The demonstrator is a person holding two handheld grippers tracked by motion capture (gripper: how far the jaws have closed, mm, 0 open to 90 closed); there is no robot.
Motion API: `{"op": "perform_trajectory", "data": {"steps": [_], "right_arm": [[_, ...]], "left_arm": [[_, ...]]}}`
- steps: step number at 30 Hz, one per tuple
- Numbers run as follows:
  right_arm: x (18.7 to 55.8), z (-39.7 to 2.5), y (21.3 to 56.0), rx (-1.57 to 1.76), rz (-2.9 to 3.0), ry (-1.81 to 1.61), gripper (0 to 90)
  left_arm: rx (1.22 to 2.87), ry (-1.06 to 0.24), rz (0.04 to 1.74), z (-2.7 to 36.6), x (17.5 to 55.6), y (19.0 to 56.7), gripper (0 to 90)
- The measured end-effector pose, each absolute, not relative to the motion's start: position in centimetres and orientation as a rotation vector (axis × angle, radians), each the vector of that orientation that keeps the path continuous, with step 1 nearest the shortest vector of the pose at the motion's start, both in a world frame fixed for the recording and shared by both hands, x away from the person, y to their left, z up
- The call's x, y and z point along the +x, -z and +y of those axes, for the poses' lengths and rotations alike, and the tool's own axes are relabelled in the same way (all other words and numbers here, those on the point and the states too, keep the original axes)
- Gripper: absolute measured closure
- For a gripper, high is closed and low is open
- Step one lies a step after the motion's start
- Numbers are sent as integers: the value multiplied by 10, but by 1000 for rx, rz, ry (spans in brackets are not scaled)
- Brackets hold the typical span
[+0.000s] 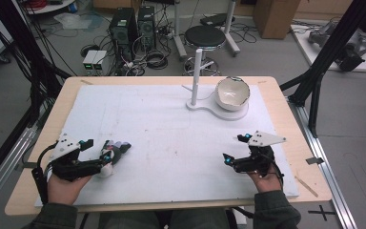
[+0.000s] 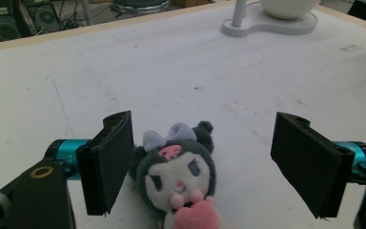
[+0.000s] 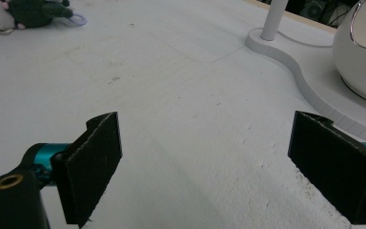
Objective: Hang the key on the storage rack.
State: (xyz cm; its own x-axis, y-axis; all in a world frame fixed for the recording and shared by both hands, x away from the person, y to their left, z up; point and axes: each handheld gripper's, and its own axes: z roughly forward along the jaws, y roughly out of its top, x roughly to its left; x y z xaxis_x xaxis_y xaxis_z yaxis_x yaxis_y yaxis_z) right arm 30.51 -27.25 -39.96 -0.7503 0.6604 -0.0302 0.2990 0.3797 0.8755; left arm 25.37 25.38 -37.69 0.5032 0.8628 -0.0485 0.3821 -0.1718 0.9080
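Currently left tongs (image 2: 198, 164) spread wide around plush (image 2: 178, 179) lying on table (image 1: 171, 143), near left edge; no grip yet. Right tongs (image 3: 219, 162) released, empty, well apart. Bowl (image 1: 232, 93) on stand (image 1: 209, 109) far side. Grasp and transfer likely remain.

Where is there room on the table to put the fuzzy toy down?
The big bare patch is mid-table, between the plush toy, the right claw and the white stand. It's crowded at the far right, where the bowl sits on that stand.
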Motion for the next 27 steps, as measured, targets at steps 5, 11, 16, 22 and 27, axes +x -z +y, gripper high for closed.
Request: {"op": "perform_trajectory", "data": {"steps": [5,11,16,22,27], "right_arm": [[306,-273,400,831,2273,-1326,100],[306,-272,400,817,2281,-1325,100],[307,-273,400,813,2283,-1321,100],[306,-273,400,816,2285,-1322,100],[305,-274,400,813,2281,-1320,101]], "left_arm": [[1766,-616,1074,255,259,374,267],[1800,-612,1164,254,269,378,283],[1786,-611,1231,253,273,388,296],[1824,-572,1263,247,277,397,296],[1823,-572,1317,244,279,403,275]]}}
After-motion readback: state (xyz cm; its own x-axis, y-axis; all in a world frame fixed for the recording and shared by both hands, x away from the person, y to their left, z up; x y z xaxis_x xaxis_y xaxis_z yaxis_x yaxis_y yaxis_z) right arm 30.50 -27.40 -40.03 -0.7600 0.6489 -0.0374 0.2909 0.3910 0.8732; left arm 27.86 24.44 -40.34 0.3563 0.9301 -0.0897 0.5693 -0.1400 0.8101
